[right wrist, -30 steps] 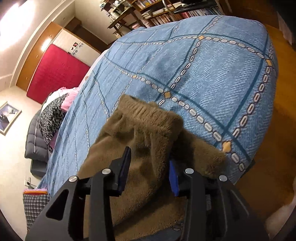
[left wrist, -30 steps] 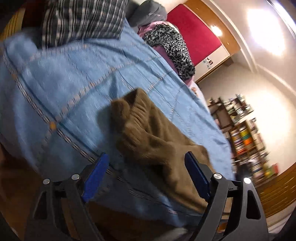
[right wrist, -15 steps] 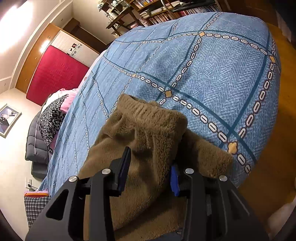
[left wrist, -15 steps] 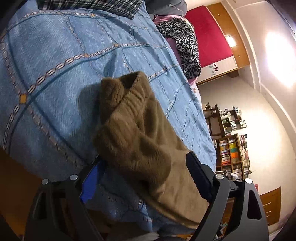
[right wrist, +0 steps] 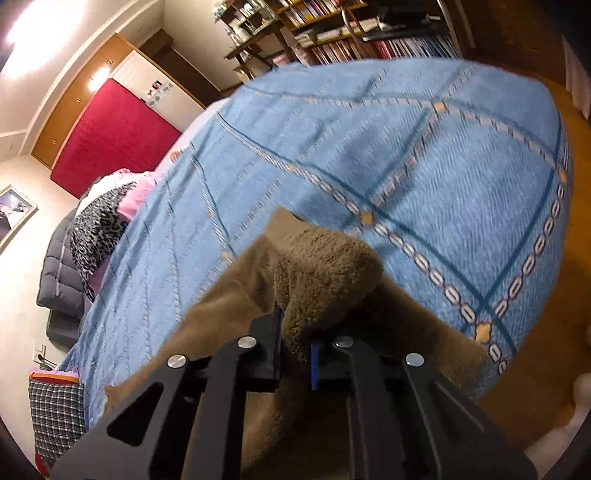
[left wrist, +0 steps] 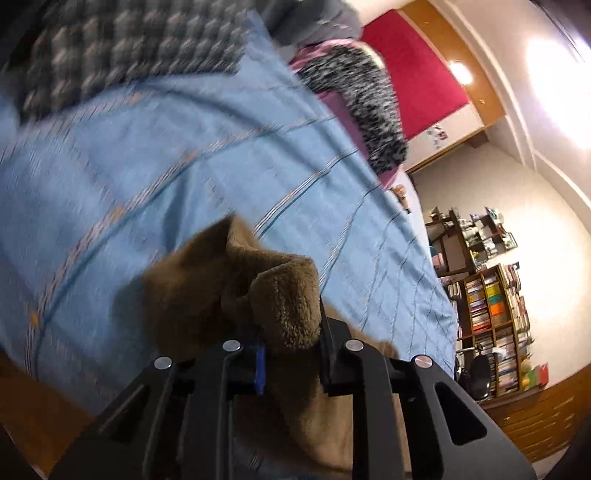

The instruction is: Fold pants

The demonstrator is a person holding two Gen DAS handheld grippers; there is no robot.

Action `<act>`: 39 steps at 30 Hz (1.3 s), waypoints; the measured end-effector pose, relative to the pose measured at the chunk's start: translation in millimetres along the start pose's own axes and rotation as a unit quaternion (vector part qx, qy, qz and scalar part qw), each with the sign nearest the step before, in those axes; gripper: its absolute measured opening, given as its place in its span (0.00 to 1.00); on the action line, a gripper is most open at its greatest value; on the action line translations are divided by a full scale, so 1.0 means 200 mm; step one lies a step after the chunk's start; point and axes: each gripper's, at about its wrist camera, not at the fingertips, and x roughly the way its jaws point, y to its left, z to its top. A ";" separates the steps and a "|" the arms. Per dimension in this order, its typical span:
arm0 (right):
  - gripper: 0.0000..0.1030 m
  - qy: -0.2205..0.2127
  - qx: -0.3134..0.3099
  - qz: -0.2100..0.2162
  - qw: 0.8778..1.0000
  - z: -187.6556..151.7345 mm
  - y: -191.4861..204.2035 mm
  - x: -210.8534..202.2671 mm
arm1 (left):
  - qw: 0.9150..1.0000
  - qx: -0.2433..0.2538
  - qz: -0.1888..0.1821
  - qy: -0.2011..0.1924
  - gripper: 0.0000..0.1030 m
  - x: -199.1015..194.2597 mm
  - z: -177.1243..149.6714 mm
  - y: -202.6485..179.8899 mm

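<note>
- Left wrist view: left gripper (left wrist: 291,354) is sitting at 6 o'clock, pointing down and forward over the bed edge, rolled slightly.
- Its jaws are clenching on a bunched fold of the brown fleece pants (left wrist: 236,295); the blue pad and the black finger are pressing on the fabric from both sides.
- Pants are lying near the bed's edge on the blue bedspread (left wrist: 207,155). The pinched lump is standing up just above the fingers at centre-bottom; the rest is trailing toward 5 o'clock under the gripper body.
- Fabric is looking thick and fuzzy, rumpled, with one flap peaking toward 12 o'clock. Frame is motion-blurred, so finer detail is not readable.
- Checked cloth (left wrist: 122,48) is sitting at 11 o'clock, a leopard-print item (left wrist: 362,107) at 1 o'clock, a bookshelf (left wrist: 487,306) at 3 o'clock.
- Right wrist view: right gripper (right wrist: 295,350) is sitting at 6 o'clock, angled down at the bed, body filling the lower frame.
- Its jaws are clamping a thick roll of the same pants (right wrist: 325,273); the gap between the pads is narrow and packed with fleece.
- The gripped roll is rising from the fingers toward 12 o'clock, ending in a pointed corner. One flat panel is spreading to 8 o'clock, another is draping to 4 o'clock toward the bedspread (right wrist: 424,158) edge.
- Pile is showing coarse on the roll, smoother on the flat panel.
- Leopard-print item (right wrist: 99,229) is lying at 9 o'clock, a red panel (right wrist: 114,133) at 10 o'clock, bookshelves (right wrist: 332,29) at 12 o'clock.
</note>
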 end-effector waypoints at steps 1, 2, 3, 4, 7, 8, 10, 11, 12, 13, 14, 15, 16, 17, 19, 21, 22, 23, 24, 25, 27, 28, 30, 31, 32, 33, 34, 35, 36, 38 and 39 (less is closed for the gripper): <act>0.09 -0.004 -0.001 0.003 1.000 0.01 0.02 -0.02 | 1.000 0.010 -0.004 -0.006 0.19 0.01 0.05 -0.04; 0.09 -0.008 -0.002 0.006 1.000 0.03 0.04 -0.03 | 1.000 0.018 -0.009 -0.011 0.19 0.02 0.09 -0.07; 0.09 -0.011 -0.003 0.009 1.000 0.05 0.05 -0.05 | 0.999 0.027 -0.013 -0.015 0.18 0.03 0.13 -0.11; 0.09 -0.017 -0.005 0.012 1.000 0.07 0.08 -0.06 | 0.999 0.032 -0.016 -0.016 0.18 0.05 0.17 -0.14; 0.09 -0.032 -0.001 0.025 0.999 0.11 0.12 -0.13 | 0.998 0.044 -0.031 -0.020 0.18 0.08 0.26 -0.20; 0.09 -0.037 0.000 0.031 0.999 0.11 0.13 -0.16 | 0.998 0.047 -0.036 -0.022 0.18 0.09 0.28 -0.20; 0.09 -0.046 -0.003 0.032 0.998 0.10 0.13 -0.22 | 0.998 0.051 -0.038 -0.022 0.18 0.09 0.28 -0.17; 0.09 -0.047 -0.006 0.028 0.999 0.09 0.12 -0.25 | 0.998 0.051 -0.037 -0.020 0.18 0.09 0.28 -0.14; 0.09 -0.043 -0.010 0.016 0.999 0.06 0.11 -0.26 | 0.998 0.048 -0.033 -0.017 0.18 0.08 0.26 -0.09; 0.09 -0.037 -0.010 0.005 0.999 0.03 0.08 -0.26 | 0.999 0.043 -0.027 -0.013 0.18 0.08 0.24 -0.04; 0.09 -0.031 -0.008 -0.003 0.999 0.01 0.06 -0.26 | 0.999 0.032 -0.018 -0.006 0.18 0.08 0.21 0.03; 0.09 -0.021 0.001 -0.015 1.000 -0.03 0.02 -0.25 | 1.000 0.019 -0.008 0.003 0.18 0.08 0.17 0.12; 0.09 -0.013 0.008 -0.020 1.000 -0.06 -0.01 -0.24 | 1.000 0.006 0.000 0.011 0.18 0.08 0.14 0.20; 0.09 -0.006 0.016 -0.026 1.000 -0.09 -0.04 -0.24 | 1.000 -0.001 0.005 0.015 0.18 0.07 0.11 0.24; 0.09 0.005 0.026 -0.039 0.999 -0.15 -0.12 -0.22 | 0.999 -0.027 0.018 0.029 0.18 0.08 0.04 0.39; 0.09 0.009 0.032 -0.049 0.998 -0.17 -0.16 -0.19 | 0.998 -0.043 0.020 0.034 0.18 0.09 0.00 0.47; 0.09 0.011 0.035 -0.050 0.998 -0.18 -0.17 -0.18 | 0.998 -0.046 0.018 0.034 0.18 0.10 -0.02 0.49; 0.09 0.011 0.035 -0.053 0.998 -0.18 -0.18 -0.17 | 0.998 -0.048 0.014 0.032 0.18 0.10 -0.03 0.50; 0.09 0.010 0.033 -0.054 0.998 -0.18 -0.18 -0.16 | 0.998 -0.046 0.012 0.029 0.18 0.10 -0.02 0.50; 0.09 0.009 0.028 -0.052 0.998 -0.17 -0.16 -0.16 | 0.999 -0.042 0.012 0.028 0.18 0.10 -0.02 0.48; 0.09 0.009 0.010 -0.047 0.999 -0.16 -0.14 -0.16 | 0.999 -0.026 0.021 0.027 0.19 0.09 -0.01 0.45; 0.12 0.007 0.005 -0.043 0.999 -0.16 -0.14 -0.16 | 0.999 -0.016 0.032 0.029 0.20 0.09 -0.01 0.43; 0.23 0.010 0.015 -0.034 0.999 -0.16 -0.17 -0.16 | 0.998 -0.012 0.049 0.034 0.27 0.09 -0.02 0.41; 0.36 0.010 0.024 -0.029 0.999 -0.17 -0.20 -0.15 | 0.998 -0.014 0.059 0.035 0.31 0.08 -0.02 0.41; 0.42 0.012 0.035 -0.024 0.999 -0.17 -0.22 -0.15 | 0.997 -0.012 0.074 0.029 0.47 0.06 -0.03 0.40; 0.49 0.012 0.049 -0.015 0.999 -0.18 -0.26 -0.15 | 0.996 -0.006 0.092 0.019 0.62 0.03 -0.03 0.38; 0.49 0.012 0.056 -0.008 0.998 -0.18 -0.27 -0.16 | 0.994 0.004 0.108 0.006 0.65 0.00 -0.04 0.36; 0.49 0.012 0.064 -0.001 0.998 -0.18 -0.29 -0.16 | 0.992 0.021 0.123 -0.007 0.65 -0.05 -0.06 0.33; 0.49 0.012 0.074 0.010 0.997 -0.18 -0.31 -0.15 | 0.991 0.034 0.132 -0.014 0.65 -0.08 -0.07 0.29; 0.49 0.009 0.084 0.025 0.996 -0.17 -0.33 -0.16 | 0.989 0.052 0.135 -0.023 0.66 -0.12 -0.11 0.24; 0.49 0.007 0.085 0.028 0.996 -0.17 -0.33 -0.15 | 0.988 0.069 0.132 -0.027 0.66 -0.14 -0.14 0.17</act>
